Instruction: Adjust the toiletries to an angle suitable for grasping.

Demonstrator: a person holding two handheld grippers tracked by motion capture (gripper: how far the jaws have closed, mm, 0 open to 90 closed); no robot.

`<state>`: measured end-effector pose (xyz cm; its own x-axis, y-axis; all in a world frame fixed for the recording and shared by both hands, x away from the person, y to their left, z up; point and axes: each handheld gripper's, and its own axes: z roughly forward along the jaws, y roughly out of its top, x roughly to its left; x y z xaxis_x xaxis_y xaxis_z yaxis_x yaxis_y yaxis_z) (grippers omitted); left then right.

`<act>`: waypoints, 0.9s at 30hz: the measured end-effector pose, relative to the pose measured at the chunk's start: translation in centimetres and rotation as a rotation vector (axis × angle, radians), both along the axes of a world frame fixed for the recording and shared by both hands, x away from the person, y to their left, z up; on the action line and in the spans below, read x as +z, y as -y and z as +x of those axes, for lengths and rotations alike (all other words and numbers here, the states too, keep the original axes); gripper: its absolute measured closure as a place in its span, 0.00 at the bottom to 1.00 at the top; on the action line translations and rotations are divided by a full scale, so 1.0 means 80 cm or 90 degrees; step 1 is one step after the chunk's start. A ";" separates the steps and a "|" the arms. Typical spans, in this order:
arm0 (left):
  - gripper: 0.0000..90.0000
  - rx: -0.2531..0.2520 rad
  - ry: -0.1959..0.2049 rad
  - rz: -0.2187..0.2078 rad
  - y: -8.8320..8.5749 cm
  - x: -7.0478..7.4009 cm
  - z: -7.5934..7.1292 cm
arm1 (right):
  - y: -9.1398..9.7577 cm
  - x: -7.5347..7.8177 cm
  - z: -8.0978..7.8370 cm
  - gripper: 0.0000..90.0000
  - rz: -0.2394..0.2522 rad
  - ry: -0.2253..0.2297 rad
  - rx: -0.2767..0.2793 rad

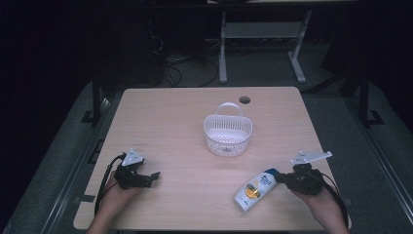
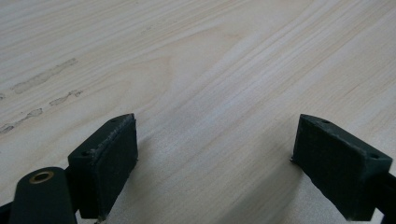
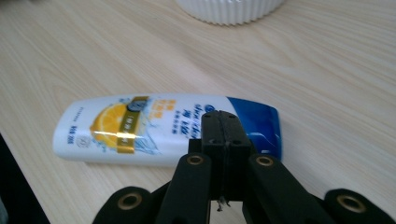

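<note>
- Lying flat on the table (image 1: 175,122), the shampoo bottle (image 3: 159,128) sat just ahead of the right gripper (image 3: 223,122), whose jaws were pressed together, empty.
- The left gripper (image 2: 212,149) stood wide over bare wood.
- The white basket (image 1: 228,130) stood farther ahead.

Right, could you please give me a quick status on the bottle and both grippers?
Left gripper open, resting on table. Right gripper shut, empty, at bottle. Bottle lying flat near basket. Nothing in the way.
</note>
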<state>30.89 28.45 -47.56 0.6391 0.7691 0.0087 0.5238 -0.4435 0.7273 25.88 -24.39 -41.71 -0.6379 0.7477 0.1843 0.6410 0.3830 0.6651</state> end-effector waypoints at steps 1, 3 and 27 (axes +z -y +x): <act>0.15 0.000 0.000 0.000 0.000 0.000 0.000 | 0.004 0.000 -0.001 1.00 -0.002 -0.001 -0.006; 0.15 0.000 0.000 0.000 0.000 0.000 0.000 | 0.012 -0.001 -0.003 1.00 -0.011 0.000 -0.013; 0.15 0.000 0.000 0.000 0.000 0.000 0.000 | 0.021 -0.038 0.004 1.00 -0.040 -0.044 -0.030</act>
<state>30.89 28.45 -47.56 0.6391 0.7691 0.0084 0.5239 -0.4432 0.7274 26.19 -26.08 -44.76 -0.5889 0.7884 0.1780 0.7030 0.3911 0.5939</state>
